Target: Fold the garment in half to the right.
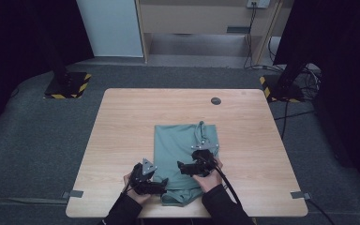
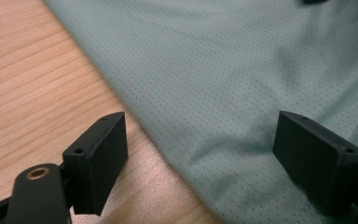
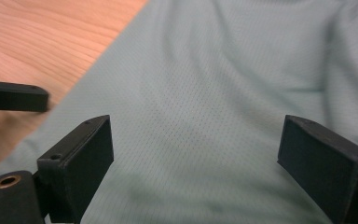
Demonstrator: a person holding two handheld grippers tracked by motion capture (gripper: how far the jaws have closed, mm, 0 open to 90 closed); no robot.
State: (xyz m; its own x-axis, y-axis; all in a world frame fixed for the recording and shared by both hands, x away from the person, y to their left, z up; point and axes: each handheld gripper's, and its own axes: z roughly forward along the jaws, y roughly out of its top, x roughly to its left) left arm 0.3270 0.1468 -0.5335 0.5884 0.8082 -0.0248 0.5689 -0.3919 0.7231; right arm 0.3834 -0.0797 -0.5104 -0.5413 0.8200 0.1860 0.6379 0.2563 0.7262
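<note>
A grey-green shirt [image 1: 183, 150] is seen lying folded into a long rectangle on the wooden bench [image 1: 122, 122], slightly nearer the person's edge than the middle, with its collar end turned towards the far side. The left claw [image 1: 161, 183] is held at the near left corner of the cloth; in the left gripper view its jaws are spread wide, one over bare wood and one over the fabric, so that the folded left edge [image 2: 140, 123] runs between them, and nothing is gripped. The right claw [image 1: 180, 167] is held over the near part of the shirt, a little right of the left one; in the right gripper view its jaws are likewise wide apart above the dotted mesh [image 3: 191, 116], with nothing between them but flat cloth.

The shirt is judged to be light, thin and entirely limp. It can be expected to sag and unfold wherever it is not supported, and the smooth sports weave may slide between the pads if only a single layer is pinched. A hold is best taken at the folded side edge or at the near corners, where several layers lie stacked and a jaw can be slipped under from the bare wood. Both corners should be lifted together, evenly, so that the fold is kept. No breakage is to be feared, only creasing and slipping
</note>
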